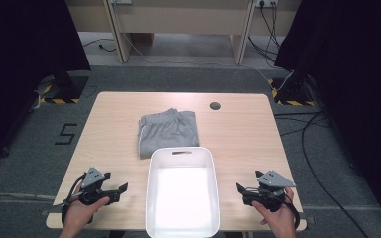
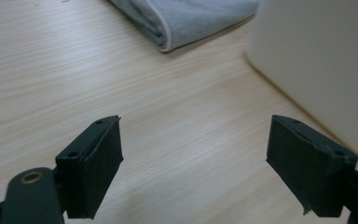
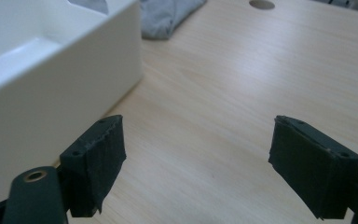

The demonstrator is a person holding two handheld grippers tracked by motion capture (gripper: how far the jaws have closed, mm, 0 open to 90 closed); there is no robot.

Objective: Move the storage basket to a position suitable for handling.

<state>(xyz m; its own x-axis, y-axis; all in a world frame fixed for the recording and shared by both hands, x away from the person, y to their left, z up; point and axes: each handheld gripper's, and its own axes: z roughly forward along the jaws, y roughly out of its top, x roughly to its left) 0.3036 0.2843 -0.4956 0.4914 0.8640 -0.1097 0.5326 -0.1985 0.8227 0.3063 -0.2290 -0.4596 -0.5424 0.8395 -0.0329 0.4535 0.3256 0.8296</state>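
Up high, bin (image 1: 181, 191) handle slot; close up, shorts (image 2: 186, 21) hem.

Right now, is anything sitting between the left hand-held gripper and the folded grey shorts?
Nothing visible. The left hand-held gripper is open over bare table, and wood runs clear up to the folded grey shorts. The white bin stands off to the gripper's right, beside that path rather than across it.
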